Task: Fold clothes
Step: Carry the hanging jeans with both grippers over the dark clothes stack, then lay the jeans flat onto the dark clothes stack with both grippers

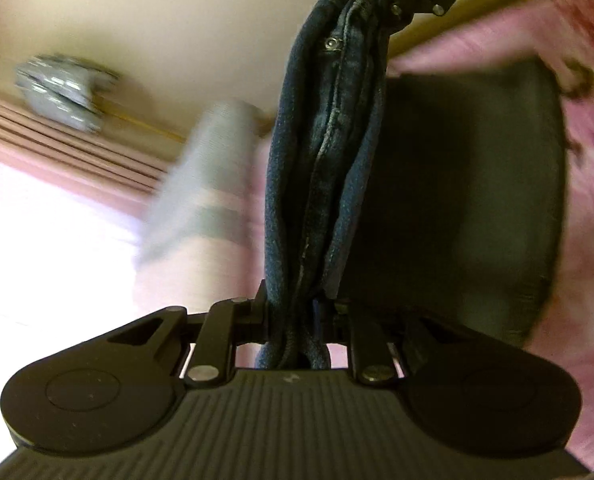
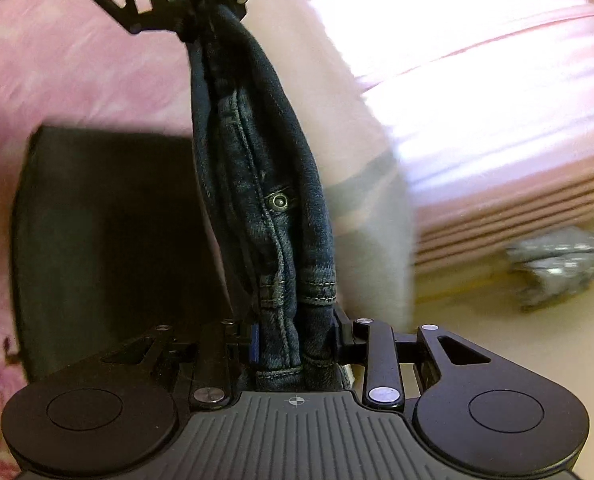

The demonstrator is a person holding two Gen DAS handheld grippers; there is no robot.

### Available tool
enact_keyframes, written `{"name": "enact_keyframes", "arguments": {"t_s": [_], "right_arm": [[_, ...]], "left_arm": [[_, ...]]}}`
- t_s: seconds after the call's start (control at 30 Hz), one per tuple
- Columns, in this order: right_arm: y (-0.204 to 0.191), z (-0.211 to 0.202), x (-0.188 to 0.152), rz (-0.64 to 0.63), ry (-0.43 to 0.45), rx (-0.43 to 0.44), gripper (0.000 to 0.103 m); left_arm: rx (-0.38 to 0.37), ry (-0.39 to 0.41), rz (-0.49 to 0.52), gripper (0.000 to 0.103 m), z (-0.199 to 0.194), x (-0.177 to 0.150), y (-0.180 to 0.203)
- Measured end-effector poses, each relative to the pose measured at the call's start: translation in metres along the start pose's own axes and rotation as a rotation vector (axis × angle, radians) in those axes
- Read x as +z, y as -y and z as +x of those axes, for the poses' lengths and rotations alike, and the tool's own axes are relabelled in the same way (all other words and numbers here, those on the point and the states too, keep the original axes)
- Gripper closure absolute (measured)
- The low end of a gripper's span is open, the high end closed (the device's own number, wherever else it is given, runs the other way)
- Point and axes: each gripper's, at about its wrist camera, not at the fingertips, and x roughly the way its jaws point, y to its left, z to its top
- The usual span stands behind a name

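Both-handed: left gripper fingers clamped on jeans; right gripper fingers clamped on jeans too, bunched taut between, above pink bed.

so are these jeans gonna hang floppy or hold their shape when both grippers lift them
Probably floppy: the jeans are bunched into a rope-like band stretched from the left gripper to the right gripper. Likely heavy for their size, given the thick denim with doubled seams and rivets. Slipping looks unlikely, since each gripper pinches a thick wad.
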Motion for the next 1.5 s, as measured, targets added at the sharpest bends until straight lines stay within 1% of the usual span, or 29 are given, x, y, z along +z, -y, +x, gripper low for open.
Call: {"name": "enact_keyframes", "arguments": {"t_s": [0.07,0.13,0.2,0.37,0.47,0.53,0.63,0.67,0.77,0.83,0.93,1.0,1.1,1.17,1.23,1.3,1.37,1.4,1.47,1.5], "right_arm": [[-0.035,0.024,-0.020,-0.007,-0.005,0.121,0.072],[-0.061,0.029,-0.029,-0.024,0.002,0.169,0.072],[-0.073,0.027,-0.034,-0.013,0.007,0.188,0.070],[-0.074,0.021,-0.035,0.022,-0.009,0.195,0.069],[-0.077,0.029,-0.033,0.019,-0.013,0.207,0.069],[-0.081,0.030,-0.032,0.018,-0.011,0.204,0.070],[-0.080,0.021,-0.036,0.050,-0.003,0.156,0.071],[-0.082,0.020,-0.038,0.063,-0.009,0.155,0.071],[-0.096,0.028,-0.038,0.058,-0.035,0.184,0.070],[-0.103,0.033,-0.037,0.047,-0.045,0.189,0.070],[-0.096,0.027,-0.038,0.077,-0.043,0.181,0.071],[-0.094,0.020,-0.039,0.098,-0.037,0.175,0.071],[-0.106,0.027,-0.038,0.072,-0.038,0.192,0.070],[-0.108,0.030,-0.037,0.076,-0.042,0.194,0.070],[-0.106,0.028,-0.037,0.084,-0.039,0.194,0.070],[-0.105,0.024,-0.038,0.077,-0.030,0.193,0.068],[-0.104,0.019,-0.039,0.087,-0.032,0.189,0.060],[-0.104,0.016,-0.039,0.097,-0.035,0.187,0.058],[-0.101,0.006,-0.040,0.132,-0.050,0.184,0.043],[-0.099,0.000,-0.041,0.156,-0.057,0.187,0.043]], "left_arm": [[-0.050,-0.039,0.016,0.087,0.020,-0.007,0.036],[-0.059,-0.051,0.026,0.085,0.024,-0.015,0.057],[-0.055,-0.048,0.033,0.084,0.023,-0.023,0.066],[-0.062,-0.062,0.023,0.084,0.031,-0.024,0.066],[-0.074,-0.065,0.027,0.085,0.035,-0.023,0.065],[-0.063,-0.047,0.029,0.087,0.030,-0.021,0.064],[-0.028,-0.002,0.023,0.087,0.018,-0.022,0.063],[-0.042,-0.011,0.031,0.087,0.021,-0.024,0.069],[-0.069,-0.041,0.053,0.087,0.034,-0.027,0.085],[-0.073,-0.042,0.045,0.087,0.038,-0.027,0.083],[-0.066,-0.022,0.017,0.087,0.032,-0.026,0.073],[-0.070,-0.024,0.021,0.087,0.033,-0.026,0.075],[-0.069,-0.040,0.047,0.086,0.040,-0.025,0.080],[-0.063,-0.049,0.054,0.085,0.042,-0.022,0.079],[-0.064,-0.047,0.056,0.081,0.040,-0.021,0.076],[-0.077,-0.054,0.047,0.080,0.037,-0.021,0.073],[-0.093,-0.068,0.025,0.077,0.031,-0.021,0.066],[-0.102,-0.076,0.007,0.076,0.027,-0.021,0.061],[-0.121,-0.087,-0.053,0.074,0.016,-0.023,0.051],[-0.128,-0.082,-0.096,0.074,0.006,-0.026,0.048]]}}
